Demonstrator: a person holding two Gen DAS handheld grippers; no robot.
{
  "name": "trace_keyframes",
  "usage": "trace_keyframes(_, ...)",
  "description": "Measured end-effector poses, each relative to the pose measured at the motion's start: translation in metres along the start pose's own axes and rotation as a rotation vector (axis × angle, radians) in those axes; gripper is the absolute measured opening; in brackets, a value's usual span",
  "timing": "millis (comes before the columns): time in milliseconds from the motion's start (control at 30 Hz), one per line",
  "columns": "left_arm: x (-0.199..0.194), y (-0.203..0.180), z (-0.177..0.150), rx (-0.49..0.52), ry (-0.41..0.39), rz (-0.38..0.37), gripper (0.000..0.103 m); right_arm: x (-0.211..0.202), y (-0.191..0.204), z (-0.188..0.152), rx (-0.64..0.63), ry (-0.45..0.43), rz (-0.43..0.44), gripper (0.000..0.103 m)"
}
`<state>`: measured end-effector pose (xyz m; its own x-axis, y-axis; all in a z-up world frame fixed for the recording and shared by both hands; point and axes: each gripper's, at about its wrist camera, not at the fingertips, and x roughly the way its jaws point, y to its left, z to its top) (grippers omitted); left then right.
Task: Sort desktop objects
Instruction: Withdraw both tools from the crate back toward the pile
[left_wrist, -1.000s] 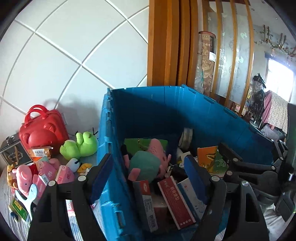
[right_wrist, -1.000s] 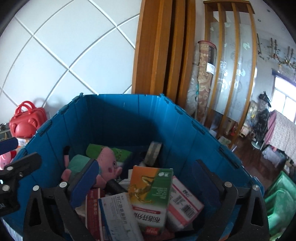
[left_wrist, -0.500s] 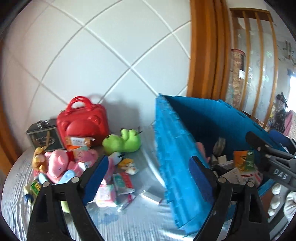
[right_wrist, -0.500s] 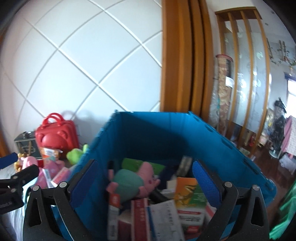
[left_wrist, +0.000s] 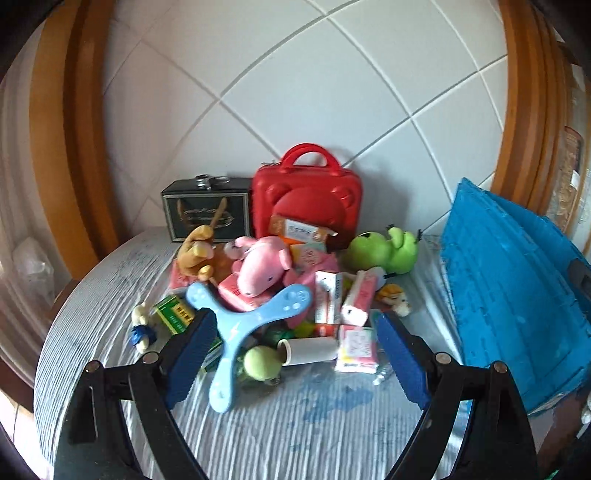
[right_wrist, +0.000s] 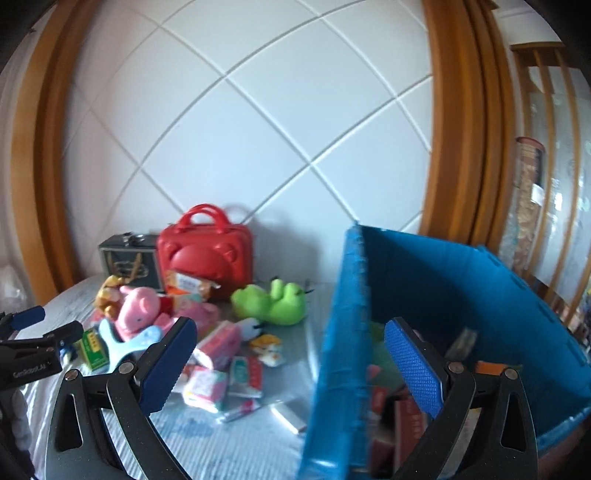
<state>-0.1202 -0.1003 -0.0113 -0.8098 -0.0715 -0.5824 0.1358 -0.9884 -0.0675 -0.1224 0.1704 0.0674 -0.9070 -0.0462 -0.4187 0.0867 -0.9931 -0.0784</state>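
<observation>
Left gripper (left_wrist: 295, 354): fingers spread wide, holding nothing, poised above the near edge of the toy pile on the tabletop (left_wrist: 295, 435). Between them lie the light-blue three-armed boomerang (left_wrist: 240, 325), a white paper roll (left_wrist: 308, 350) and a green ball (left_wrist: 260, 363). Behind: pink pig plush (left_wrist: 262, 271), green frog plush (left_wrist: 384, 251), red case (left_wrist: 308, 199) against the wall. Right gripper (right_wrist: 291, 365): fingers wide apart, empty, straddling the near wall of the blue crate (right_wrist: 343, 350), which stands right of the pile and holds boxes, blurred.
</observation>
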Motion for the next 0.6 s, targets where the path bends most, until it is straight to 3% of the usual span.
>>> trace_keyframes(300, 0.054, 0.130, -0.047, -0.126, 0.188, 0.204, 0.089, 0.067, 0.064, -0.042, -0.017, 0.186, 0.103, 0.103)
trace_keyframes(600, 0.129, 0.245, -0.082, -0.218, 0.374, 0.341, 0.089, 0.146, 0.072, -0.099, 0.017, 0.447, 0.084, 0.103)
